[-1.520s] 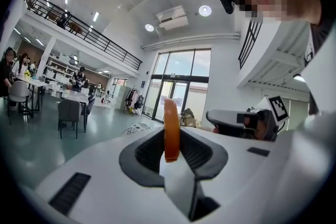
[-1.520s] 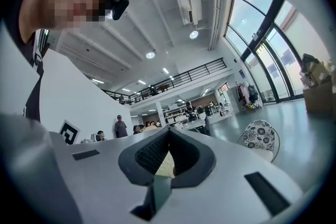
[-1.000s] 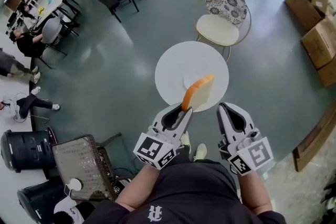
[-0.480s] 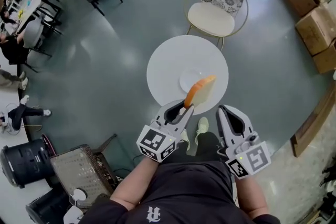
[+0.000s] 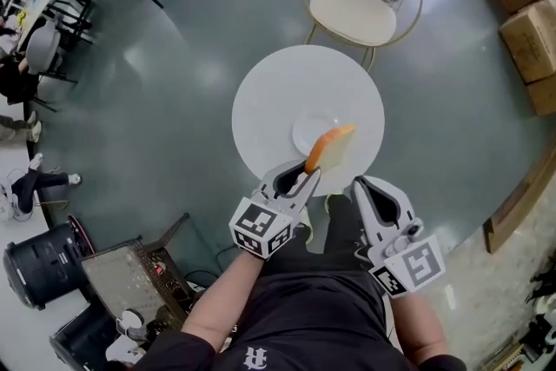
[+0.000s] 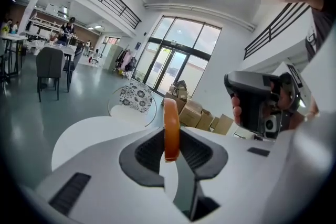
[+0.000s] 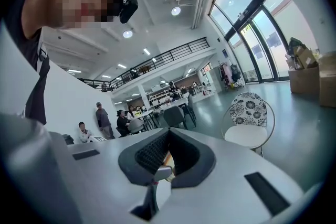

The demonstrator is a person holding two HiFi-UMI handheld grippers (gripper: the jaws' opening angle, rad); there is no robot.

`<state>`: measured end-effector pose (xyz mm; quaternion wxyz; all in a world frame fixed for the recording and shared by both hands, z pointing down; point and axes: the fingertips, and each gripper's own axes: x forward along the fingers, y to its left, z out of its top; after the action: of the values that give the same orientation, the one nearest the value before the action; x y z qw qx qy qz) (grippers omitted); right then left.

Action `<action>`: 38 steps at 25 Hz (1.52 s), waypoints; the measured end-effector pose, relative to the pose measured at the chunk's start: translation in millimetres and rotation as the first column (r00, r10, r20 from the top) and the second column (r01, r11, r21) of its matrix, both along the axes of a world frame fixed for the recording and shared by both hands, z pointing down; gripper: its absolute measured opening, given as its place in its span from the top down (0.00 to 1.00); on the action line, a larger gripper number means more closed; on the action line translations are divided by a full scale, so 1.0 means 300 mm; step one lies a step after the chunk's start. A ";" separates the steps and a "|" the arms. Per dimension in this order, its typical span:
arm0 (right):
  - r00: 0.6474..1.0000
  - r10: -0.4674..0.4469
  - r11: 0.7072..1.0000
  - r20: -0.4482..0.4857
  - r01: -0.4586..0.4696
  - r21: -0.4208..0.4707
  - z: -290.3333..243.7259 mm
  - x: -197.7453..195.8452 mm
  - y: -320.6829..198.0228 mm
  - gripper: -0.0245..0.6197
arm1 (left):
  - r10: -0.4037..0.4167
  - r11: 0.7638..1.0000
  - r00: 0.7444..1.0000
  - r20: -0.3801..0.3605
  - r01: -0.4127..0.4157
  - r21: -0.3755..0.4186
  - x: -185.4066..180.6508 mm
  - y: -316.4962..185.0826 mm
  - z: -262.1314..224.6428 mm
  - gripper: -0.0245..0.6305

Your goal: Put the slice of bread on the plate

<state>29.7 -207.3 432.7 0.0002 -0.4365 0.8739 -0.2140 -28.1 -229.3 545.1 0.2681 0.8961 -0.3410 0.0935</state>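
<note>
Bread slice (image 5: 334,149), orange crust, pale face, upright in left tool (image 5: 306,177)

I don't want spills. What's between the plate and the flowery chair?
Only bare white table between the plate and the chair, shown in the head view.

The slice of bread (image 5: 331,150), orange-crusted with a pale face, stands on edge aloft near the small white plate (image 5: 306,133).
</note>
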 end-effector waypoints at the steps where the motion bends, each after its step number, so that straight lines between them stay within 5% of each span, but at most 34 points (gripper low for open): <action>1: 1.000 -0.004 1.000 0.001 0.004 -0.004 0.023 0.005 -0.015 0.96 | -0.003 1.000 1.000 0.002 0.003 -0.009 0.005 -0.013 0.030 0.82; 16: 1.000 -0.005 0.999 0.007 0.005 -0.042 0.287 0.027 -0.141 0.96 | -0.003 0.988 1.000 -0.021 -0.001 -0.153 0.033 -0.121 0.377 0.82; 33: 1.000 0.011 0.998 -0.009 -0.011 -0.066 0.383 0.015 -0.143 0.96 | -0.053 0.960 0.996 -0.076 0.030 -0.278 -0.011 -0.168 0.566 0.82; 38: 1.000 0.006 0.997 -0.011 -0.007 -0.072 0.387 0.007 -0.148 0.96 | -0.050 0.960 0.999 -0.001 0.047 -0.277 -0.044 -0.192 0.613 0.81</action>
<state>31.8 -251.6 548.8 -0.0195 -0.4400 0.8643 -0.2429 -41.4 -287.0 729.0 0.3945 0.8416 -0.3453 0.1300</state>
